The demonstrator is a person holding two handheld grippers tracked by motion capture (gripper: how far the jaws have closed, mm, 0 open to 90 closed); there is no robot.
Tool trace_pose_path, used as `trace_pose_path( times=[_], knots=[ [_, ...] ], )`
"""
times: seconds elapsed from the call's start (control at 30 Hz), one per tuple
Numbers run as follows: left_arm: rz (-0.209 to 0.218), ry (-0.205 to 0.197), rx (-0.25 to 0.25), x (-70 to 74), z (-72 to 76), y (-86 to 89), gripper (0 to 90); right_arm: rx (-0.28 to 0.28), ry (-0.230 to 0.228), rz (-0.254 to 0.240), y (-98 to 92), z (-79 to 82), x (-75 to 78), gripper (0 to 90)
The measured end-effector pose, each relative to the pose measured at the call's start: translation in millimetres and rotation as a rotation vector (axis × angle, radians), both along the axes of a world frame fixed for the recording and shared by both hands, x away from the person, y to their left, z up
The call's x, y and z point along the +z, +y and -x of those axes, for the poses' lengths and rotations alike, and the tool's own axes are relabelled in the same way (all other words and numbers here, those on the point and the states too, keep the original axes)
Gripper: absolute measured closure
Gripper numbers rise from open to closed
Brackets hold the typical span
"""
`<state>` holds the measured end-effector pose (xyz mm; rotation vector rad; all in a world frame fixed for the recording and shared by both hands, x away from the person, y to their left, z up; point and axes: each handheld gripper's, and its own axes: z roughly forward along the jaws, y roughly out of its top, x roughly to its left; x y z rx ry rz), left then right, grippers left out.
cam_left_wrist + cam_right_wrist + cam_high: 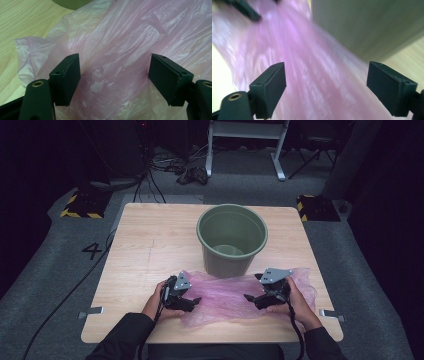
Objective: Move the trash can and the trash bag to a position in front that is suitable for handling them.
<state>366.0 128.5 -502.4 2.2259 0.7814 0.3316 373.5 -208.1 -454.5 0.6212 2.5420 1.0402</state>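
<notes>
Item, nearest: my left gripper [192, 301], lower centre-left of the high view, jaws spread wide over the film, pinching nothing.

Item: my right gripper [250, 298], lower centre-right, jaws likewise spread, nothing between the pads.

Item: crumpled thin pink plastic bag [225, 296], lying flat on the pale wooden table [145, 245], between both tools.

Item, beyond: round green plastic bucket [231, 239], upright, empty, touching the bag's far edge.

Step judged: reaching to grasp the bag; next, each tool must close on an edge.
</notes>
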Motion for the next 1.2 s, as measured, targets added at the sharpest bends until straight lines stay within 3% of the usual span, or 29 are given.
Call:
trace_pose_path(
  times=[0.13, 0.43, 0.7, 0.73, 0.8, 1.03, 1.2],
  knots=[
    [0.002, 0.002, 0.002, -0.1, -2.0, -5.5, 25.7, -0.003, 0.036, 0.016, -0.3, 4.8, -13.8, 16.2],
    [0.003, 0.002, -0.012, -0.1, -9.1, -18.6, 25.6, -0.069, 0.092, 0.017, -9.3, -3.6, -35.0, 19.0],
    [0.004, 0.002, -0.021, 0.0, -17.2, -29.0, 25.7, -0.096, 0.098, -0.003, -18.6, -10.9, -41.3, 19.1],
    [0.006, -0.002, -0.023, -0.2, -18.5, -30.5, 25.6, -0.106, 0.064, -0.009, -21.2, -11.6, -42.0, 23.5],
    [0.004, -0.002, -0.024, 0.0, -20.9, -33.4, 25.6, -0.101, 0.056, -0.016, -22.8, -12.2, -42.3, 24.7],
    [0.004, 0.001, -0.032, 0.1, -28.1, -42.7, 25.6, -0.111, 0.114, -0.048, -30.5, -21.0, -45.3, 18.1],
    [0.004, -0.002, -0.043, 0.0, -32.0, -45.8, 25.6, -0.103, 0.116, -0.048, -31.6, -23.6, -46.1, 15.2]
  ],
)
